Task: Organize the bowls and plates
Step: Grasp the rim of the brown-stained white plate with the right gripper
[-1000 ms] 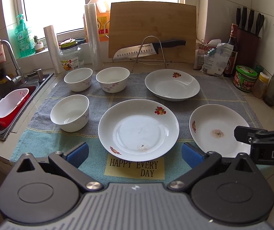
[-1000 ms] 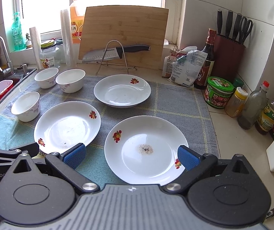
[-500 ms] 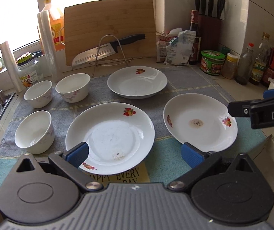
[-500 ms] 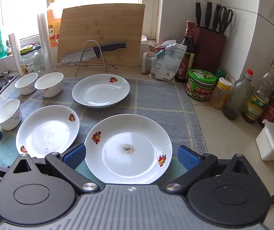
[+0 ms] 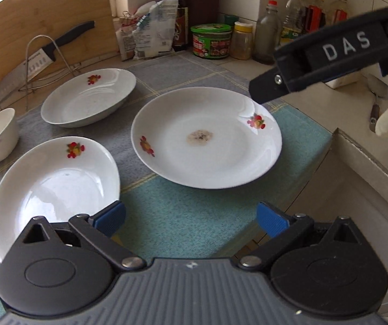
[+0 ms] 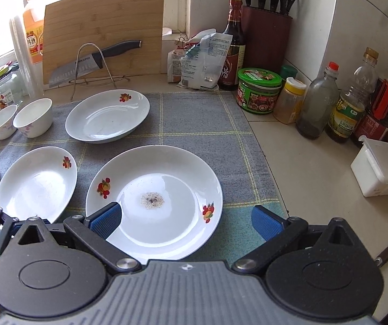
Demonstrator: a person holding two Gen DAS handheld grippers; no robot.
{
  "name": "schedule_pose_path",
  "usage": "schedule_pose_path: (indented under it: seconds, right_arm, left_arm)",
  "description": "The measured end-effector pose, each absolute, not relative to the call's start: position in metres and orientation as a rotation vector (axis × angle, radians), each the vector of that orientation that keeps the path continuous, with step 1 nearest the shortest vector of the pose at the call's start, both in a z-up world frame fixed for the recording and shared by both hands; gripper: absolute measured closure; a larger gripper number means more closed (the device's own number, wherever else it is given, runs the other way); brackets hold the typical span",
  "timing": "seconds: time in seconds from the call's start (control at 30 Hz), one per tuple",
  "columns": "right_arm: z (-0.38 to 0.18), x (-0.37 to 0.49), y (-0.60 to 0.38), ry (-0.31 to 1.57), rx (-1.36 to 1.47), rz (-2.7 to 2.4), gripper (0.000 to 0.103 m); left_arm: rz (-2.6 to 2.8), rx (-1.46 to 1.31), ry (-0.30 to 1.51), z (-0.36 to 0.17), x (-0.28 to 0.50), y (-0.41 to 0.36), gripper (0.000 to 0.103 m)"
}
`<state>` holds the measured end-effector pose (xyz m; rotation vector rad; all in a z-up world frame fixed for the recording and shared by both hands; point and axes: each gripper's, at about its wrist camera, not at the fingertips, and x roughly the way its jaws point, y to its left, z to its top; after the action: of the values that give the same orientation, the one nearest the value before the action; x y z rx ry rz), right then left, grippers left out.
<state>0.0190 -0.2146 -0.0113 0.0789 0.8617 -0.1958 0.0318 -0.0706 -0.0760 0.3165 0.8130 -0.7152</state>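
— Both cameras have swung rightward since a second ago; the sink has dropped out of view and the stained plate (image 6: 154, 200) now sits squarely ahead of the right gripper (image 6: 186, 218).

— How will that plate handle?

— Glazed ceramic, I'd judge: stiff, slick, moderately heavy, and it would chip if knocked. Only the rim offers a hold, so the near edge closest to the right gripper looks like the place, fingers (image 6: 104, 220) pinching above and below the lip.

— Are the fingers ready?

— On both grippers they stand wide apart and carry nothing. The left gripper (image 5: 191, 220) hovers over the teal end of the towel (image 5: 183, 216), between the stained plate and the left plate (image 5: 53, 187).

— And beyond those?

— A deeper plate (image 6: 107, 116) lies farther back on the grey towel, with three small bowls (image 6: 32, 117) to the left. All rest apart, none stacked. Bottles and a green-lidded tub (image 6: 259, 90) crowd the worktop (image 6: 302, 168) on the right, so a lifted plate wants a careful path.
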Motion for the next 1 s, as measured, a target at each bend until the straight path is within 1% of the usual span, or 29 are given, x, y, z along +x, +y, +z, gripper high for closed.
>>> schedule_pose_path:
  seconds: [0.33,0.67,0.9,1.0]
  right_arm:
    - [-0.045,0.050,-0.241,0.941,0.131,-0.078,0.000]
    - [-0.074,0.091,-0.271,0.996,0.143,0.148,0.000]
    - [-0.089,0.113,-0.279,1.047,0.125,0.275,0.000]
    - [-0.093,0.121,-0.283,1.056,0.140,0.321,0.000]
  left_arm:
    - [-0.748,0.302,0.838,-0.110,0.044,-0.096,0.001]
    - [-0.695,0.307,0.777,-0.115,0.051,-0.116,0.000]
    - [-0.680,0.293,0.764,-0.115,0.053,-0.118,0.000]
    - [-0.687,0.280,0.730,-0.118,0.051,-0.115,0.000]
